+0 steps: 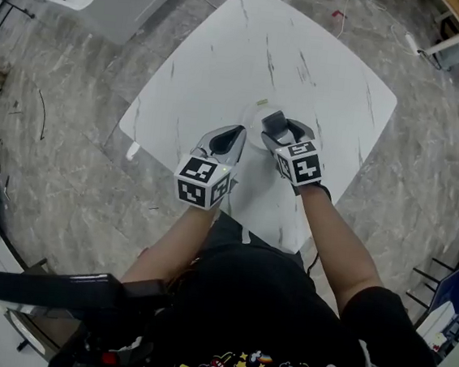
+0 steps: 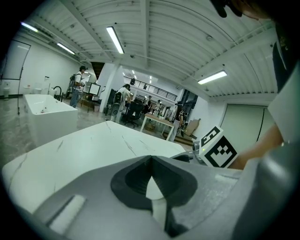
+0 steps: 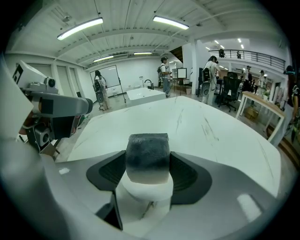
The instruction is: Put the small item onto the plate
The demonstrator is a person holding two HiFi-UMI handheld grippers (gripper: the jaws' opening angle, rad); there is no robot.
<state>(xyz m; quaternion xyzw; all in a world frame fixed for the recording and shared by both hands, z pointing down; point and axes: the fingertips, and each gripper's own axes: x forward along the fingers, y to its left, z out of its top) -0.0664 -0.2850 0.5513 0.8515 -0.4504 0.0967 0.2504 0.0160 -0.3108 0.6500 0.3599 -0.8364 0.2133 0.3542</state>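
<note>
The small item [image 3: 147,157] sits pinched between the right gripper [image 3: 147,172] jaws; it's a speckled dark-grey block. Left gripper [image 2: 151,161] is closed, empty.

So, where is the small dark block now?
In the right gripper view the small dark block sits at centre, held between the jaws of the right gripper, over the white table, with the left gripper close on its left.

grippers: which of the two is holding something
The right gripper: its jaws are shut on a small dark grey block. The left gripper has its jaws closed together with nothing between them.
</note>
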